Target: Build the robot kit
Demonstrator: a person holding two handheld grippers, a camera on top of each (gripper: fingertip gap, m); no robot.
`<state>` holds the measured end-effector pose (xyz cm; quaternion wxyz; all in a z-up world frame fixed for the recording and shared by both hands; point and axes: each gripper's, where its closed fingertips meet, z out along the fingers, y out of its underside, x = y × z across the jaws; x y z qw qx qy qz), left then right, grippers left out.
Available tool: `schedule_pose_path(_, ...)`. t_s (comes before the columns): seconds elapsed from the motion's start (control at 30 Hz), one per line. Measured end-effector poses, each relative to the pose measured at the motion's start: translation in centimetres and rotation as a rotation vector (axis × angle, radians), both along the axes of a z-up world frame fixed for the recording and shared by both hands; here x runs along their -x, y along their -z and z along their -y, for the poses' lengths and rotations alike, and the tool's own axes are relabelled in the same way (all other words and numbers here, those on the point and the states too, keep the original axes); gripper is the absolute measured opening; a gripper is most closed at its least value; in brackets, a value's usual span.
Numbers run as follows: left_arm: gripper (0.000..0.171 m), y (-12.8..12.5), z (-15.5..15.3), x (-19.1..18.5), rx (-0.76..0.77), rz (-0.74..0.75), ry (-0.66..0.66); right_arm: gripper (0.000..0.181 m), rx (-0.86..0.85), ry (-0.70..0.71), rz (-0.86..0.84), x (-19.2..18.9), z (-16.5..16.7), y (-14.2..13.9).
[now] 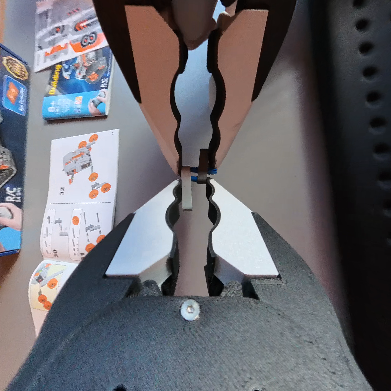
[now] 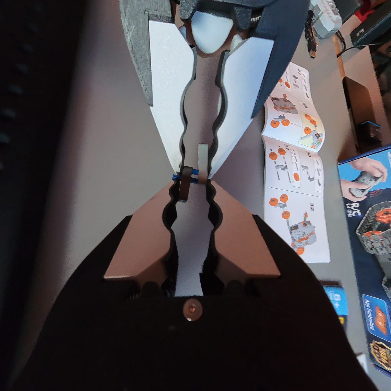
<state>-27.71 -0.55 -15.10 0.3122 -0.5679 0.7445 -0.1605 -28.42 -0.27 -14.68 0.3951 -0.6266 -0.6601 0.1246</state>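
Two flat toy beams are joined side by side by short blue pins (image 1: 194,179). The light grey beam (image 1: 186,194) runs back between my left gripper's white fingers, along its left finger. The dark grey beam (image 1: 203,163) runs into my right gripper (image 1: 195,168), which faces the left gripper (image 1: 194,179) tip to tip above the grey table. In the right wrist view the dark beam (image 2: 183,188) lies along the left finger of my right gripper (image 2: 190,183), and the light beam (image 2: 202,160) sits in the left gripper (image 2: 194,171). Both grippers are closed narrowly on the pinned pair.
An open instruction booklet (image 1: 82,190) (image 2: 296,190) lies flat on the table beside the grippers. A blue toy box (image 1: 11,148) (image 2: 370,232) and a small blue booklet (image 1: 78,84) lie beyond it. A black perforated surface (image 1: 359,169) (image 2: 21,148) stands close on the other side. Cables and a grey device (image 2: 325,23) sit at the far edge. Both grippers' tips are close together, under 4 cm apart.
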Motion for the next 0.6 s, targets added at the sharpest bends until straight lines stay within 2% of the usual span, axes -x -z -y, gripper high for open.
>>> schedule_pose_path(0.13,0.020,0.7,-0.1,0.3,-0.034,-0.005,0.002,0.024,-0.028,-0.001,0.010,0.3,-0.1,0.7)
schedule_pose_path(0.47,0.020,2.4,-0.2,1.0,0.046,-0.027,0.031,0.023,0.042,0.019,0.027,0.9,-0.3,2.4)
schedule_pose_path(0.5,0.015,2.4,-0.2,1.0,0.047,-0.024,0.035,0.016,0.040,0.019,0.030,0.8,-0.2,2.4)
schedule_pose_path(0.6,0.014,2.7,0.1,1.1,0.052,-0.038,0.052,0.016,0.044,0.006,0.045,1.0,0.0,2.7)
